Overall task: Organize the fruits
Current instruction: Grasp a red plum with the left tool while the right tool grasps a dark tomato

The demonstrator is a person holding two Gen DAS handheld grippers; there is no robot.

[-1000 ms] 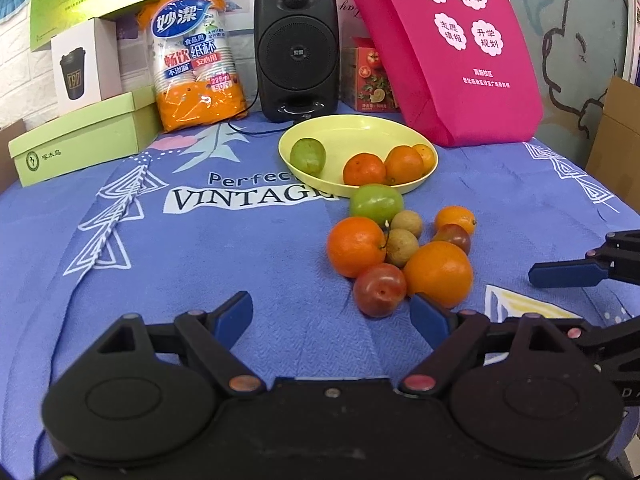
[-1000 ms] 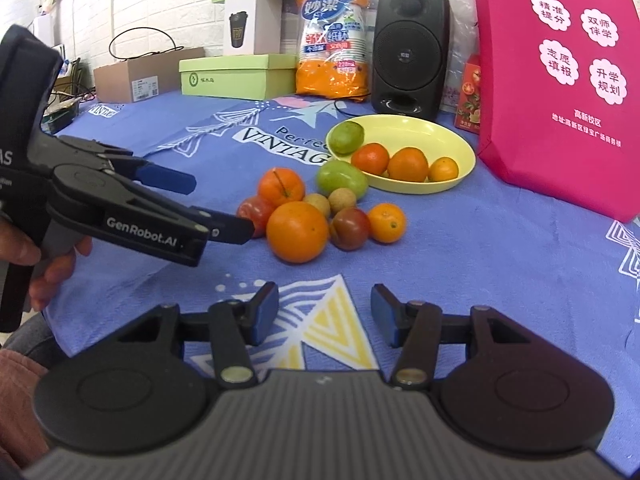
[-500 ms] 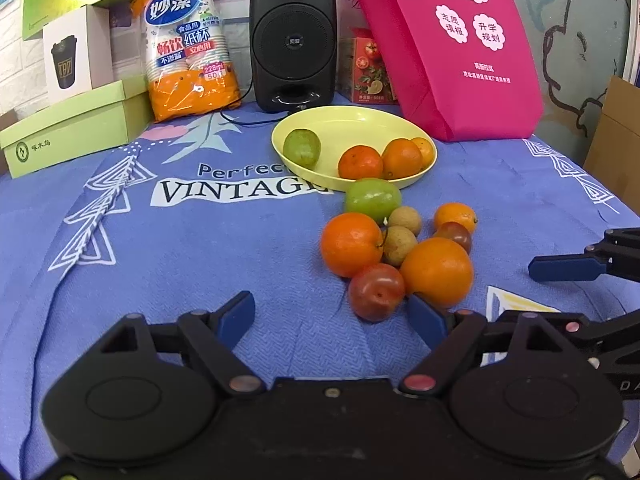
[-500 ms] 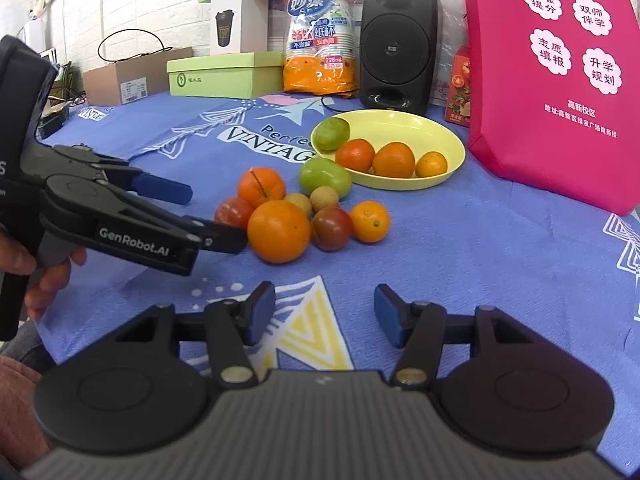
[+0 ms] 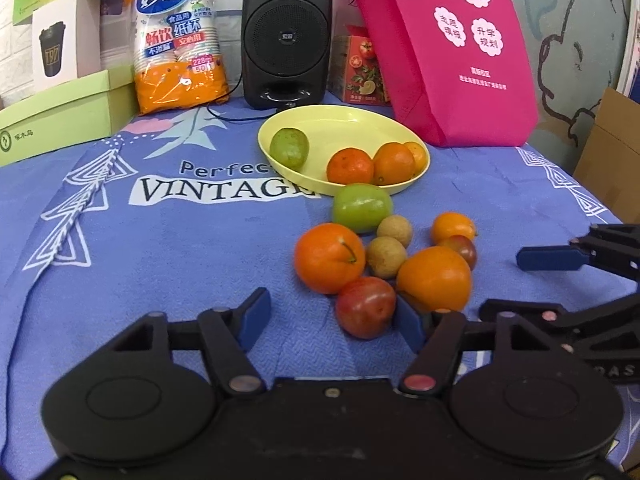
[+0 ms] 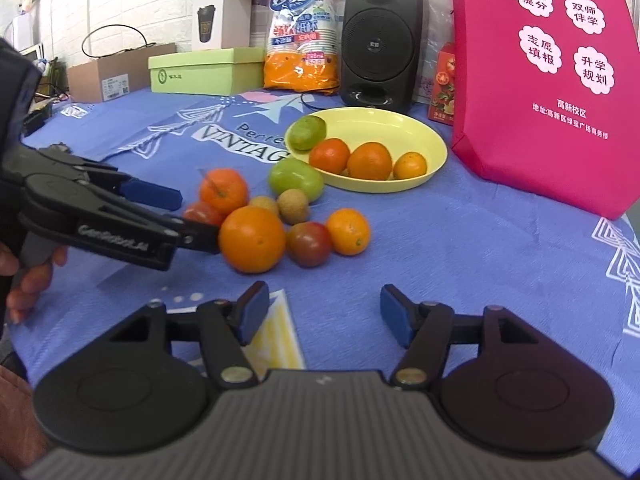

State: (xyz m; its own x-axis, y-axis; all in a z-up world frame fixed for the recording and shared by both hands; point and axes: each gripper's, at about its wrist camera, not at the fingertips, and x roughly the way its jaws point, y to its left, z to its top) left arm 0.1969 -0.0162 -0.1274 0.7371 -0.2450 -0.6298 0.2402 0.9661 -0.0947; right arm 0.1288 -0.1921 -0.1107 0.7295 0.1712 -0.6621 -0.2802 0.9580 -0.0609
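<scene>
Your left tongs [image 5: 334,316] have just been closing and now stand at a middling gap, pads clear of everything. The red plum [image 5: 365,306] sits between the pads toward the right one, just beside it; can't tell if that pad touches. In the right wrist view those tongs [image 6: 188,220] reach in from the left w/ the plum [image 6: 203,213] partly hidden behind the near finger.

Your right tongs [image 6: 318,314] have just been opening, also middling wide, nothing between the pads, only blue cloth and a yellow triangle print under them. They sit near of the fruit pile, well apart from it.

Loose fruit lies in a tight cluster on the worktop [image 5: 160,248], mid-scene: big orange [image 6: 252,239] at the near side, touching the plum; orange w/ stem [image 5: 330,258] at the left; 2 brown longans [image 5: 386,257] in the middle; dark red-green plum [image 6: 309,243] and small orange [image 6: 347,231] at the right; green apple [image 5: 361,207] at the far side, just beside the plate rim.

The yellow plate [image 5: 344,128] sits farther back, holding 1 green fruit [image 5: 289,147] at its left and 3 oranges [image 5: 350,166] in a row along its near-right side. Behind it: black speaker [image 5: 286,34], bag of paper cups [image 5: 178,40], pink bag [image 5: 452,52].
</scene>
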